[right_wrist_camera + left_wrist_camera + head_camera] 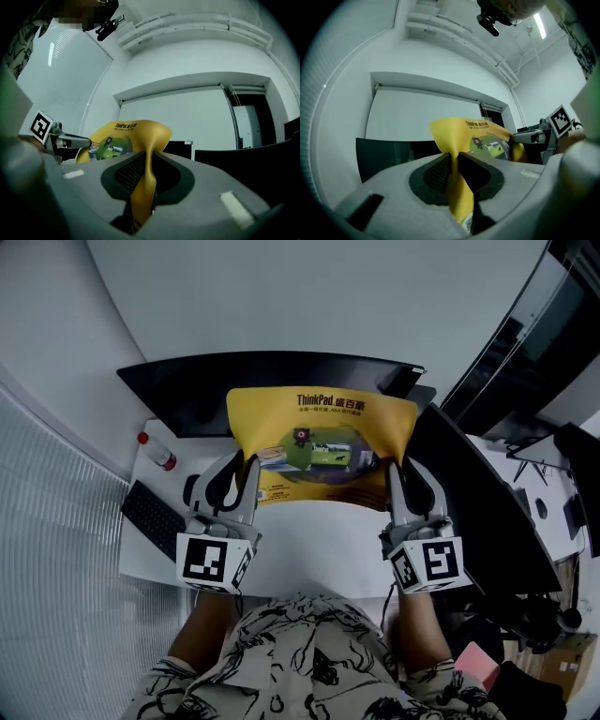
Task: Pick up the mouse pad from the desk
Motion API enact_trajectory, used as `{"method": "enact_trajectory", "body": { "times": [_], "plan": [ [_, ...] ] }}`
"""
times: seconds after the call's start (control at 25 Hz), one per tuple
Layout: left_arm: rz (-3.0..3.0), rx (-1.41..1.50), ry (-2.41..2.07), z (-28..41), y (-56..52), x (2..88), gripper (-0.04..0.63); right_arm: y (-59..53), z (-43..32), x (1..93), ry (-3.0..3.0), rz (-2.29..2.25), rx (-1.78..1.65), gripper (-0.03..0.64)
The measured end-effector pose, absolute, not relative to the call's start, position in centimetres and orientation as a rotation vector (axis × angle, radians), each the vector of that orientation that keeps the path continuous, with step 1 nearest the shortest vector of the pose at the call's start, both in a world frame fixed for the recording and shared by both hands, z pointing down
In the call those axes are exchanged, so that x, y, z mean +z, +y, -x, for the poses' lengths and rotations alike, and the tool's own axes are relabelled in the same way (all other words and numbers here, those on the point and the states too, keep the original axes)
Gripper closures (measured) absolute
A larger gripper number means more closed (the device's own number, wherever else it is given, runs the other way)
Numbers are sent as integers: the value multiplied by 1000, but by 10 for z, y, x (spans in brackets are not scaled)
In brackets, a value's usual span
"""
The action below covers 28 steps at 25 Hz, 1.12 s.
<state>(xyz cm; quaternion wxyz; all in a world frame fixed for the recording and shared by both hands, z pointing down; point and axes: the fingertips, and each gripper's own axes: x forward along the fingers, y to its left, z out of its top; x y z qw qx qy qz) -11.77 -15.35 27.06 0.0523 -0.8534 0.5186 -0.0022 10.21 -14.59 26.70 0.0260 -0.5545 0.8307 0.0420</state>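
Jaws of left gripper (242, 470) and right gripper (394, 472) pinching yellow mouse pad (319, 442), apparently clear of desk (319, 545); pickup seemingly complete.

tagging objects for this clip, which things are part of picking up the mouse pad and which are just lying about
In the job: yellow mouse pad, left hand-held gripper and right hand-held gripper shut on it, desk.
Lying about: keyboard, red-capped bottle, curved monitor.

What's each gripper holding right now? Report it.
Left gripper: closed on the thin yellow printed mouse pad.
Right gripper: closed on the same mouse pad.
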Motion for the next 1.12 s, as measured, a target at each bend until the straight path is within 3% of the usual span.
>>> {"method": "enact_trajectory", "body": {
  "times": [1.12],
  "plan": [
    [2564, 144, 1507, 119, -145, 264, 522, -136, -100, 245, 2513, 1697, 264, 554]
  ]
}}
